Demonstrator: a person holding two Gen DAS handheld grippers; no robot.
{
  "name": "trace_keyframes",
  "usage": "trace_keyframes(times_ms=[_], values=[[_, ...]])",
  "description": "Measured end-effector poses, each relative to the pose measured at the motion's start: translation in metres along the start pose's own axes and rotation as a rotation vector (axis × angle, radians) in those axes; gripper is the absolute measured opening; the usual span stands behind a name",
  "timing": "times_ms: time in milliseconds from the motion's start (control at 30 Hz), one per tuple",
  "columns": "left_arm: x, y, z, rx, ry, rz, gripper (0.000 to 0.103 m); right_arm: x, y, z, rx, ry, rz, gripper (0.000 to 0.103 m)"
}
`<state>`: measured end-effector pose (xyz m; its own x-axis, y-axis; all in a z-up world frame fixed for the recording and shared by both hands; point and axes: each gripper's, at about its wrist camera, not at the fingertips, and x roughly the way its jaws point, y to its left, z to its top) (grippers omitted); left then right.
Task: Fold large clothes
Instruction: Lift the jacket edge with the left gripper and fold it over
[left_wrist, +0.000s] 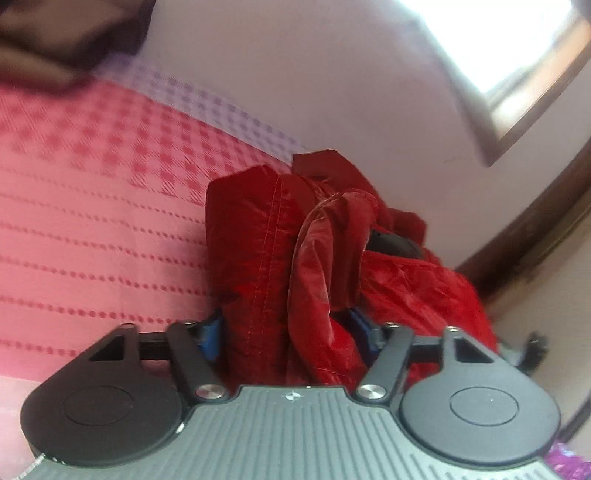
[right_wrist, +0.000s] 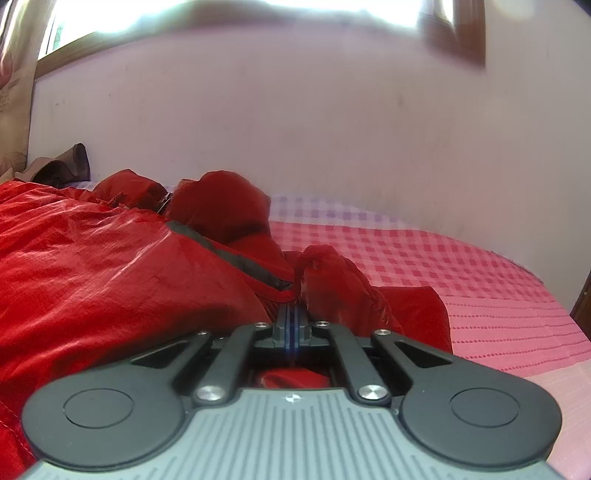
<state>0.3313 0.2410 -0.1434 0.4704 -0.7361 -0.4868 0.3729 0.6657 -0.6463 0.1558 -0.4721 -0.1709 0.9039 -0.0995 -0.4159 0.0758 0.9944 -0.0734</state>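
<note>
Two grippers work the red jacket (right_wrist: 92, 266) spread on the checked bed (right_wrist: 461, 266). Right gripper (right_wrist: 291, 314) has its jaws clamped on a fold; left gripper (left_wrist: 286, 332) straddles a bunched sleeve, jaws apart. Best close low on that bunch before lifting.

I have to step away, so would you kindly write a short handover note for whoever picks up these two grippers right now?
Left gripper: jaws partly apart with a bunched-up fold of the red jacket standing between them; whether the pads press on it cannot be told.
Right gripper: shut, its tips against the jacket's edge near the dark trim; a firm pinch is not clear.
The jacket lies crumpled on the pink checked bedspread, close to the wall.
Done: no neat fold shows yet.
Left: probably spread it flat, then fold it.
</note>
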Motion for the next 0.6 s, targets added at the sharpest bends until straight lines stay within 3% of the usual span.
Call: trace_keyframes(times_ms=[67, 167, 367, 433, 533, 600], values=[[0.004, 0.007, -0.002, -0.035, 0.002, -0.041, 0.051, 0.001, 0.0, 0.0, -0.002, 0.0, -0.001, 0.0], [0.003, 0.008, -0.004, -0.053, 0.0, -0.066, 0.046, 0.001, 0.0, 0.0, -0.004, -0.002, -0.002, 0.0], [0.002, 0.016, -0.007, -0.09, -0.015, -0.099, 0.046, 0.0, -0.004, 0.001, 0.023, -0.004, 0.022, 0.001], [0.001, 0.014, -0.006, -0.068, -0.022, -0.08, 0.045, -0.005, -0.009, 0.004, 0.042, -0.006, 0.043, 0.002], [-0.001, 0.011, -0.008, -0.043, -0.035, -0.059, 0.043, -0.028, -0.006, 0.017, 0.03, -0.081, 0.06, 0.003], [-0.002, 0.011, -0.009, -0.044, -0.037, -0.058, 0.043, -0.051, 0.005, 0.036, 0.024, -0.142, 0.13, 0.003]])
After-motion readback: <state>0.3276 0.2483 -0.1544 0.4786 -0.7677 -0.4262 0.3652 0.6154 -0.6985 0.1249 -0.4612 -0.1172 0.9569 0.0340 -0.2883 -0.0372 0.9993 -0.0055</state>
